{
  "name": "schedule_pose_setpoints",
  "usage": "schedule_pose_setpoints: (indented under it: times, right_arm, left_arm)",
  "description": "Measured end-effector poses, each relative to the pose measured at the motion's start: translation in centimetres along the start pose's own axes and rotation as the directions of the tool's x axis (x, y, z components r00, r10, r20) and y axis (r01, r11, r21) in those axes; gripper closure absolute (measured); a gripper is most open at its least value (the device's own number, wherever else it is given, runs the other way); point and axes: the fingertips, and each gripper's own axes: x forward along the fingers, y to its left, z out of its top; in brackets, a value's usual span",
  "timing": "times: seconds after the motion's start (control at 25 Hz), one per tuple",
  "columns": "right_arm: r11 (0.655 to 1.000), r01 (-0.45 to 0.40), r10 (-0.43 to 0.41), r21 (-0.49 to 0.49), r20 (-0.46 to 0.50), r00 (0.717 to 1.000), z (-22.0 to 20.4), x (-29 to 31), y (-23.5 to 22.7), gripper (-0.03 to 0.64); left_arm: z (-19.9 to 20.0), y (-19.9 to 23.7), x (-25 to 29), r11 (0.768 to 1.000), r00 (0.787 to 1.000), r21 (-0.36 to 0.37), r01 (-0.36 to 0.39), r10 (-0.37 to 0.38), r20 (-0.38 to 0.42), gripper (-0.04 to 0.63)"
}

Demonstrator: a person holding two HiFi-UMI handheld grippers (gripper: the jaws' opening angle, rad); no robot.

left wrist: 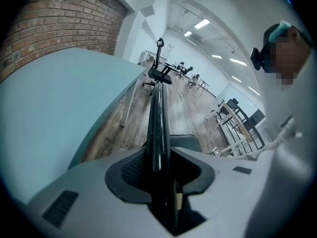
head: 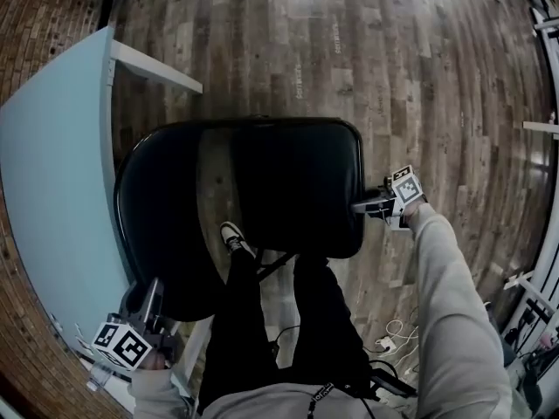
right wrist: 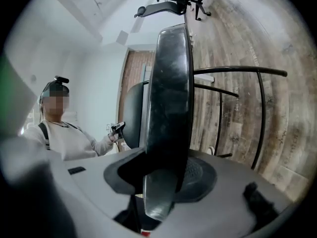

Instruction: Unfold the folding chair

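The black folding chair (head: 262, 190) stands in front of me, seen from above in the head view, with its padded seat (head: 301, 186) swung out to the right and its backrest (head: 157, 225) at the left. My left gripper (head: 150, 293) at the lower left is shut on the backrest's thin black edge (left wrist: 158, 128), which runs straight out between the jaws in the left gripper view. My right gripper (head: 360, 206) is level and shut on the seat's right edge (right wrist: 171, 108). In the right gripper view the chair's thin metal legs (right wrist: 260, 113) show beyond the seat.
A light blue table (head: 52, 173) runs along the left, close to the backrest, with a brick wall beyond it. My legs and one shoe (head: 234, 236) are under the chair. Cables (head: 397, 334) lie on the wooden floor at the lower right, near white racks (head: 546, 234).
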Motion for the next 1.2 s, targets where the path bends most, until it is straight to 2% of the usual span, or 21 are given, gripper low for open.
schedule_pose_setpoints:
  times: [0.12,0.2,0.44,0.6,0.68,0.8,1.0,1.04,1.08,1.12,1.2]
  right_arm:
    - [0.998,-0.061,0.061,-0.011,0.011,0.998,-0.9,-3.2,-2.9,0.468]
    - [0.996,-0.088,0.089,-0.012,0.018,0.996,-1.4,-5.2,-4.7,0.468]
    - [0.994,-0.106,0.106,-0.003,0.104,0.989,-2.5,-9.4,-9.9,0.447]
    - [0.998,-0.062,0.056,0.025,0.19,0.98,-3.0,-11.3,-12.6,0.428]
    - [0.999,-0.012,0.0,0.047,0.246,0.969,-3.1,-12.5,-13.9,0.416]
    - [0.995,0.05,-0.075,0.086,0.319,0.945,-3.7,-13.9,-15.2,0.397]
    - [0.993,0.083,-0.109,0.084,0.387,0.916,-3.1,-13.8,-15.3,0.39]
    - [0.988,0.127,-0.151,0.085,0.412,0.899,-3.1,-14.2,-15.4,0.381]
    - [0.977,0.196,-0.214,0.086,0.449,0.867,-3.0,-15.2,-15.4,0.356]
    - [0.958,0.274,-0.28,0.087,0.498,0.821,-2.9,-16.6,-15.2,0.314]
    - [0.913,0.4,-0.369,0.08,0.58,0.726,-2.9,-19.0,-13.8,0.296]
  left_arm:
    - [-1.3,-1.5,2.0,0.998,0.999,-0.056,0.016,-0.018,-0.027,0.46]
    - [-1.9,-3.3,3.1,0.997,0.998,-0.064,0.049,-0.052,-0.036,0.463]
    - [-3.7,-5.3,6.1,0.988,0.994,-0.106,0.109,-0.111,-0.021,0.468]
    - [-4.3,-8.0,7.8,0.959,0.974,-0.175,0.224,-0.226,0.012,0.471]
    - [-4.9,-10.0,8.5,0.952,0.965,-0.165,0.258,-0.261,0.007,0.471]
    - [-5.4,-11.8,9.2,0.949,0.959,-0.139,0.282,-0.283,0.015,0.483]
    - [-5.0,-11.6,9.3,0.947,0.954,-0.115,0.299,-0.296,0.036,0.492]
    - [-4.8,-11.8,9.4,0.947,0.952,-0.092,0.307,-0.305,0.036,0.491]
    - [-4.5,-12.1,9.5,0.945,0.947,-0.055,0.321,-0.32,0.04,0.491]
    - [-3.9,-12.5,9.4,0.941,0.94,-0.008,0.338,-0.337,0.05,0.472]
    - [-2.2,-12.9,8.6,0.932,0.93,0.11,0.346,-0.356,0.091,0.349]
